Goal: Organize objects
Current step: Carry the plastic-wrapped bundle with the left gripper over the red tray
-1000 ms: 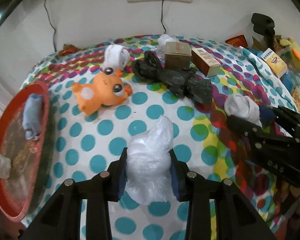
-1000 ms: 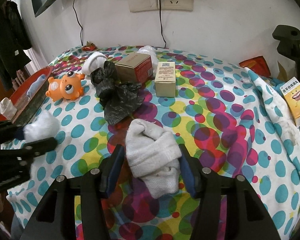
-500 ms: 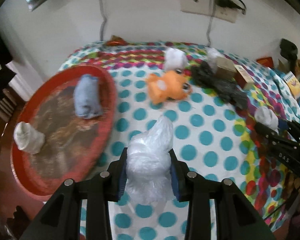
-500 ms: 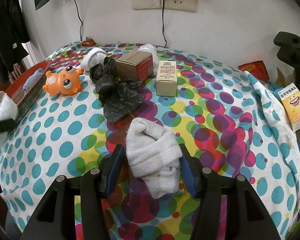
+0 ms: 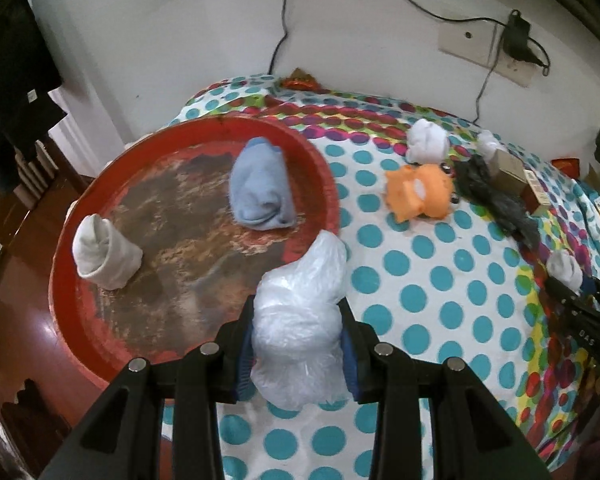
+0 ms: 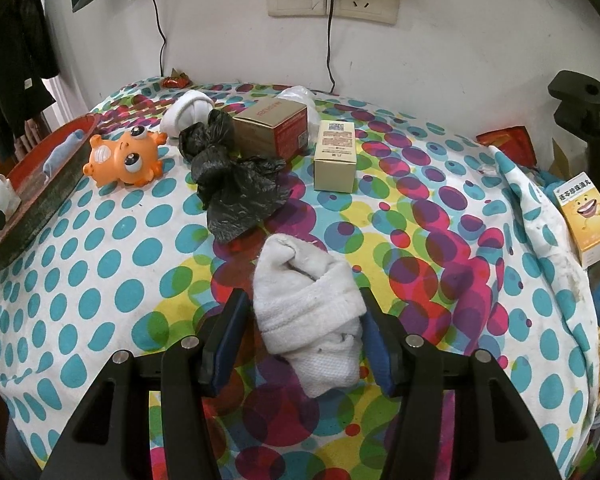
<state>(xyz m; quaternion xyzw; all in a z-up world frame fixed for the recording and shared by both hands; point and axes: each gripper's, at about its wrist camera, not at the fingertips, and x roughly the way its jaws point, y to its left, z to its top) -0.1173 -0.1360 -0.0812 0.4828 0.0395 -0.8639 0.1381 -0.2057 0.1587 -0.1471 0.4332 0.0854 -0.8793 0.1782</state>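
Crinkly clear plastic bag (image 5: pixel 300 320), bunched up, sits pinched in the left gripper (image 5: pixel 298 354) over the red tray's (image 5: pixel 316 168) near rim. Right gripper (image 6: pixel 300 336) clamps a rolled white sock (image 6: pixel 306 304), well right of that tray.

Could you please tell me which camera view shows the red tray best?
The left wrist view: the red tray appears from above, its whole round inside visible. The right wrist view shows only its side wall, edge-on at the left border.

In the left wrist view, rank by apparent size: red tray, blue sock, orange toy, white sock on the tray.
1. red tray
2. blue sock
3. orange toy and white sock look alike; the toy lies farther away, so no ranking.
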